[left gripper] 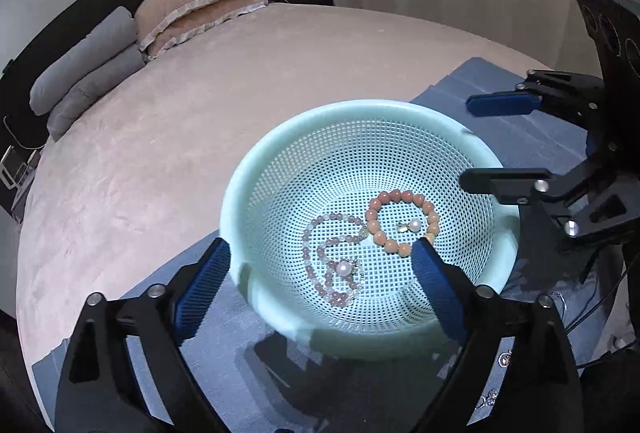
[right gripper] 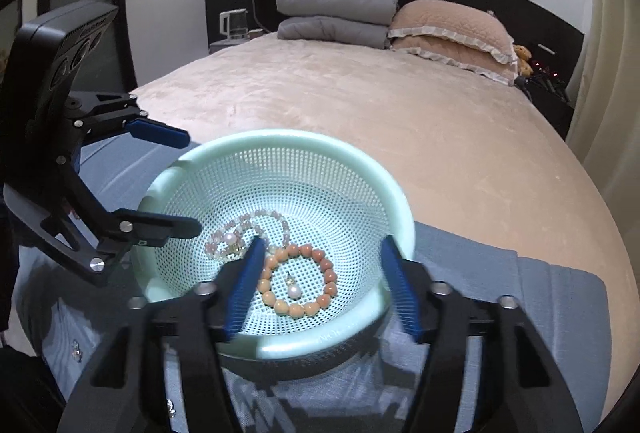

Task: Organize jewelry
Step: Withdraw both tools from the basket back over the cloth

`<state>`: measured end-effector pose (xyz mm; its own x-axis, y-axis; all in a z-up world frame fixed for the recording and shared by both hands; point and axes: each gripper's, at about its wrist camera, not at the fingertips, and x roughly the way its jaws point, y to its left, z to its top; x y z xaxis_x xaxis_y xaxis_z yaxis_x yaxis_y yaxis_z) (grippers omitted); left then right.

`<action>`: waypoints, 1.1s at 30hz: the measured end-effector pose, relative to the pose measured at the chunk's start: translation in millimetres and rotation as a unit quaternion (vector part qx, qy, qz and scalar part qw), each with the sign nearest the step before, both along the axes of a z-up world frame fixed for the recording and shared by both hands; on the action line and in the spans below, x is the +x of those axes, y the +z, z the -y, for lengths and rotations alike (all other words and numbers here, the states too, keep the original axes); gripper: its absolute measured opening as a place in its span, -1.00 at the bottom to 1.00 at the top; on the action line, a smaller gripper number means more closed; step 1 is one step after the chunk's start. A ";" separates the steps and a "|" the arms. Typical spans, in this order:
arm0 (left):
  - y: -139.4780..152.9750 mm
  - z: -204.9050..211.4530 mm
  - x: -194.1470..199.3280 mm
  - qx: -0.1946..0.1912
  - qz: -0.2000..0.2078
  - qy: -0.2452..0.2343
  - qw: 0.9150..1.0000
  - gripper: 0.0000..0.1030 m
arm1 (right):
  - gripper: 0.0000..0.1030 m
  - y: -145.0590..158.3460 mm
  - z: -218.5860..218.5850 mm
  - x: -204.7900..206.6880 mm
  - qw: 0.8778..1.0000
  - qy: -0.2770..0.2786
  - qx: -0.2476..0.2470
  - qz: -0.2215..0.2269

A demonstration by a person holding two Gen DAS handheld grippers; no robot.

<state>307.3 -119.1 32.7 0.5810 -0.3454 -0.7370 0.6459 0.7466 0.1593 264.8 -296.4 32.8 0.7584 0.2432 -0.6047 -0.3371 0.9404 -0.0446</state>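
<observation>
The bed (left gripper: 160, 137) fills most of both views, with a blue cloth (left gripper: 248, 337) spread over its near end. On the cloth sits a pale green basket (left gripper: 280, 153), a perforated bowl with a thick smooth rim. All the jewelry visible as such lies in its bottom: a peach bracelet (left gripper: 430, 211) of large round beads, a pale pink bead strand (left gripper: 316, 249) coiled loosely beside it, and two small pearl pieces, one (left gripper: 416, 225) inside the bracelet ring and one (left gripper: 344, 268) resting on the strand.

The basket looks light and stiff, easy to shift by its rim. The bracelet is probably strung on elastic, so it should keep its ring shape and lift well if pinched across one or two beads. The strand is limp and will trail and snag; taking it near the middle of the coil seems safest. The pearl pieces are tiny, smooth and likely to slip or fall through a loose grip, so they want a careful pinch at the metal fitting.

Both tools tilt down toward the basket from opposite sides. The left tongs (left gripper: 324, 265) stand wide apart astride the near rim, holding nothing. The right tongs (right gripper: 320, 273) are also apart and empty, one finger inside the basket beside the bracelet, the other at the outer rim.
</observation>
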 end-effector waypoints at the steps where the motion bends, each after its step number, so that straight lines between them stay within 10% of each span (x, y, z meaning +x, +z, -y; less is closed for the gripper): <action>1: 4.3 -4.9 -4.1 -0.001 0.009 0.003 1.000 0.89 | 0.59 4.6 3.9 -4.6 1.000 -0.003 0.008 0.003; 16: 6.9 -57.4 -66.8 0.031 0.047 0.012 0.998 0.89 | 0.69 6.8 19.3 -56.1 0.999 -0.021 0.044 -0.015; 27: -19.7 -111.3 -91.7 -0.042 0.027 0.085 0.995 0.89 | 0.69 -44.4 17.8 -110.3 0.997 -0.031 0.057 -0.046; 33: -49.9 -100.1 -137.6 -0.051 0.019 0.004 0.999 0.89 | 0.69 -71.5 14.3 -125.7 0.996 -0.039 0.051 -0.065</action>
<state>169.7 -18.9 -17.2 0.6104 -0.4122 -0.6763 0.6348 0.7653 0.1065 139.1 -310.7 -38.7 0.6941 0.2520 -0.6743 -0.2604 0.9612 0.0912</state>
